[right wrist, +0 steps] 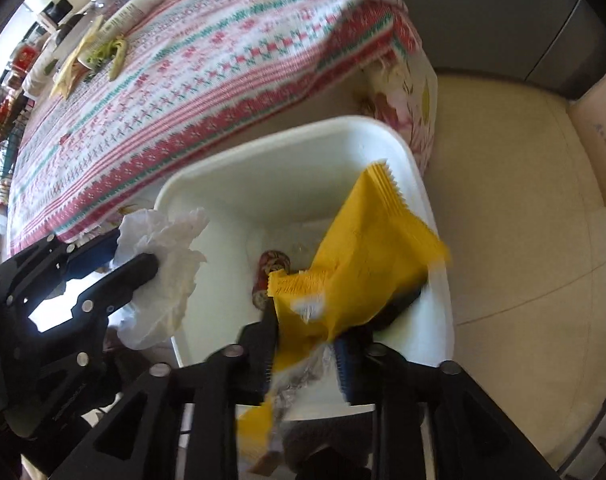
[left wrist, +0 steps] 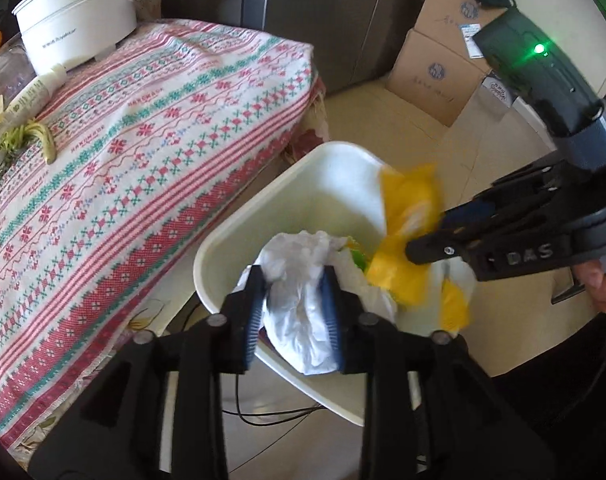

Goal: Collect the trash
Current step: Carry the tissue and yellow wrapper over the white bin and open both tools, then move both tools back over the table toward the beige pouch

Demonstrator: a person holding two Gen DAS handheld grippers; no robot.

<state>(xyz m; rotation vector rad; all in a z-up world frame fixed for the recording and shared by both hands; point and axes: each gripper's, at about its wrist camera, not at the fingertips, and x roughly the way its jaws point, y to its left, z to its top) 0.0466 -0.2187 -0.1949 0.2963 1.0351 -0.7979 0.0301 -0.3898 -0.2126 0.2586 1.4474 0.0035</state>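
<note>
A white bin stands on the floor beside the table. My left gripper is shut on a crumpled white tissue and holds it over the bin's near rim. My right gripper is shut on a yellow snack wrapper and holds it over the bin's right side. A small red patterned item lies at the bin's bottom.
The table has a red, green and white patterned cloth. On its far left are a white pot, a tube and vegetable scraps. Cardboard boxes stand on the floor at the back right.
</note>
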